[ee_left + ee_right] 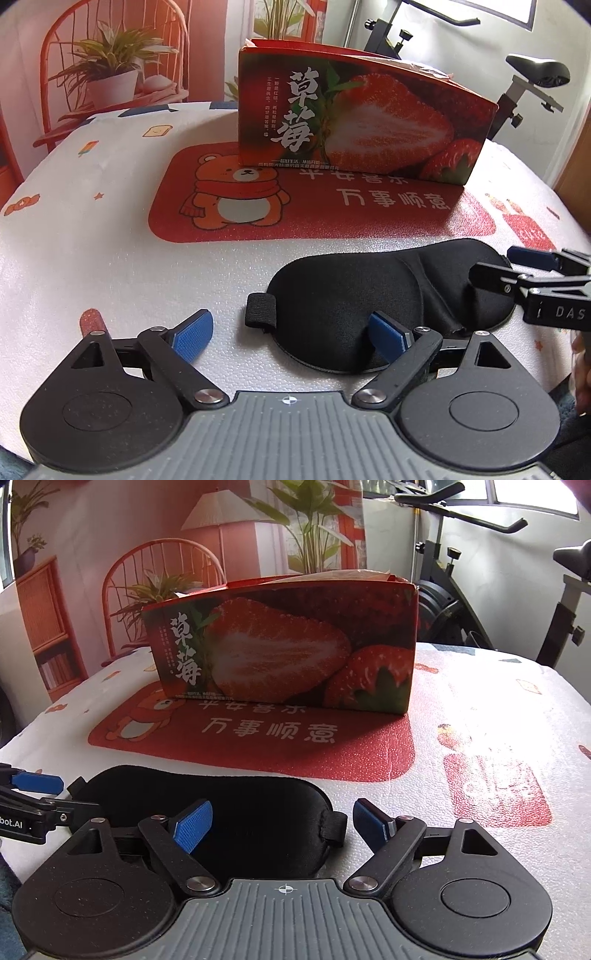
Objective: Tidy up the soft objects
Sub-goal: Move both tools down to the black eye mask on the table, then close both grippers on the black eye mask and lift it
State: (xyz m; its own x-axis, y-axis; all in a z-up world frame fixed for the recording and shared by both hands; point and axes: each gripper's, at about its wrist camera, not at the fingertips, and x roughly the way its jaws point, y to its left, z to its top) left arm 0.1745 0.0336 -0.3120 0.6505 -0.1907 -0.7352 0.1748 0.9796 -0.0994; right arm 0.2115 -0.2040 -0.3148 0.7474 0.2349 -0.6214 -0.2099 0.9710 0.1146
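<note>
A black sleep mask [388, 291] lies flat on the white foam-textured table cover [110, 258], close to the near edge and in front of the red bear-print mat [295, 218]. The mask is matte, padded and contoured, with two raised eye cups and a narrower dip between them; a thin seam runs round its rim. At one end a short black elastic strap loop [260, 309] sticks out and rests on the cover. In the right wrist view the same mask [258, 819] shows its other end, where a second strap loop [334, 830] curls up beside the edge.

The left gripper [291, 334] hangs over the strap-loop end of the mask with its blue-padded tongs spread wide: one pad is over bare cover, the other over the mask's near edge, and nothing is pinched. The right gripper [282, 825] straddles the opposite end, its tongs also spread, one blue pad above the mask's body and the other outside the loop, gripping nothing. Whether any pad actually touches the fabric cannot be told.

Behind the mat's lettering stands a red strawberry-print cardboard box [362, 122], well apart from the mask, with its top open.
</note>
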